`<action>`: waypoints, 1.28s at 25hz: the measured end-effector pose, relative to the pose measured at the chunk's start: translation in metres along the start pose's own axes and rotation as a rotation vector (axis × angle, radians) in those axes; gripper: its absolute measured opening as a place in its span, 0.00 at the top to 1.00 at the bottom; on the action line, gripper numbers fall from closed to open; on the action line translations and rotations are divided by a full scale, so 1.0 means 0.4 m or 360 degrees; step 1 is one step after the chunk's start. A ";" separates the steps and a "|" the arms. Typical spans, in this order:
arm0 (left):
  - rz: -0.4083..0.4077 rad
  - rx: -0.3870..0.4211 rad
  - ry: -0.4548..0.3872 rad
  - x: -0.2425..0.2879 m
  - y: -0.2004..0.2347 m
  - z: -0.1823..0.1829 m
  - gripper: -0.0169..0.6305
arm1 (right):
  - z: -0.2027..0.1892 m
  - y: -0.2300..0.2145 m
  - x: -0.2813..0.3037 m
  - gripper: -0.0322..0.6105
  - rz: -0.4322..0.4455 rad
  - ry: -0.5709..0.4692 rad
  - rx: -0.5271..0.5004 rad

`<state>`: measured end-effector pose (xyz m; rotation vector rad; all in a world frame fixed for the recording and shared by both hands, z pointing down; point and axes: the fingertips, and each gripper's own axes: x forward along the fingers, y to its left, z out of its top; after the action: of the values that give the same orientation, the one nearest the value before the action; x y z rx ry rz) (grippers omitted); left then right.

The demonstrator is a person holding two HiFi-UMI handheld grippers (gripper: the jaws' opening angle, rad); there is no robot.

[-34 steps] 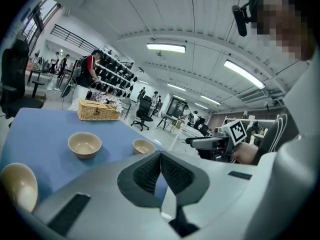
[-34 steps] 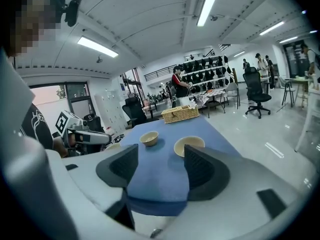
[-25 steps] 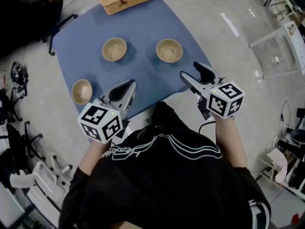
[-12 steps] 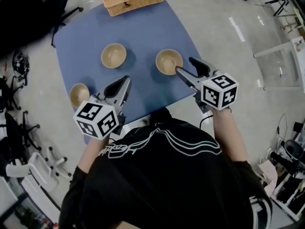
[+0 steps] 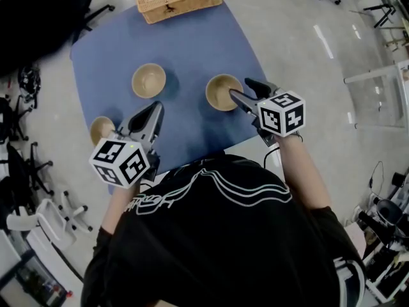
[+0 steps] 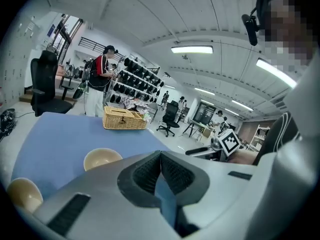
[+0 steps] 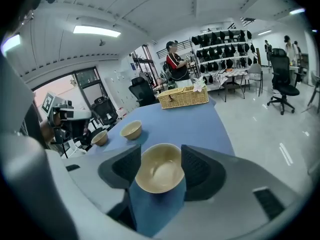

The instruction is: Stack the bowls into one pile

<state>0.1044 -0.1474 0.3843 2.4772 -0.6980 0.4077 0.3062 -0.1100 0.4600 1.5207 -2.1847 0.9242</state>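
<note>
At the worktop's (image 5: 192,43) near right, the right gripper (image 5: 240,88) holds its fingers spread, just closing, flanking the right bowl (image 5: 220,93), seemingly to lift it; the left gripper (image 5: 155,107) idles, fingers pressed together.

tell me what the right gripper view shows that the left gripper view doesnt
Only the right gripper view: the third bowl, seen between the right gripper's open jaws, which have just been closing. Only the left gripper view: a close look at the left gripper's shut jaws. Both: the middle bowl, the leftmost bowl, the basket, the blue table.
</note>
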 end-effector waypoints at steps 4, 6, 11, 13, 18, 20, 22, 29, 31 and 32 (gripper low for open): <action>0.0044 -0.0015 -0.0018 0.020 0.015 0.015 0.94 | -0.031 -0.041 0.036 0.56 0.0016 0.0098 -0.0005; 0.0067 -0.0031 -0.0024 0.028 0.021 0.018 0.94 | -0.045 -0.061 0.052 0.57 0.0024 0.0145 -0.0007; 0.0112 -0.0059 -0.0031 0.047 0.034 0.013 0.94 | -0.073 -0.086 0.082 0.60 0.0063 0.0249 -0.0036; 0.0130 -0.0069 -0.0031 0.055 0.037 0.010 0.94 | -0.081 -0.093 0.093 0.62 0.0076 0.0272 -0.0032; 0.0154 -0.0077 -0.0036 0.065 0.039 0.000 0.94 | -0.091 -0.103 0.112 0.67 0.0092 0.0298 -0.0021; 0.0163 -0.0081 -0.0031 0.071 0.041 -0.006 0.94 | -0.091 -0.108 0.118 0.71 0.0091 0.0306 -0.0019; 0.0166 -0.0083 -0.0024 0.078 0.041 -0.013 0.94 | -0.097 -0.114 0.123 0.77 0.0086 0.0320 -0.0028; 0.0171 -0.0102 -0.0015 0.102 0.055 -0.044 0.94 | -0.104 -0.126 0.141 0.83 0.0103 0.0321 -0.0011; 0.0173 -0.0114 -0.0014 0.107 0.060 -0.052 0.94 | -0.102 -0.127 0.145 0.84 0.0109 0.0323 -0.0019; 0.0172 -0.0118 -0.0012 0.110 0.062 -0.056 0.94 | -0.100 -0.127 0.146 0.85 0.0109 0.0324 -0.0026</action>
<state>0.1238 -0.1701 0.4307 2.3796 -0.8378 0.4056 0.3266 -0.1361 0.5406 1.2900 -2.1041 1.0317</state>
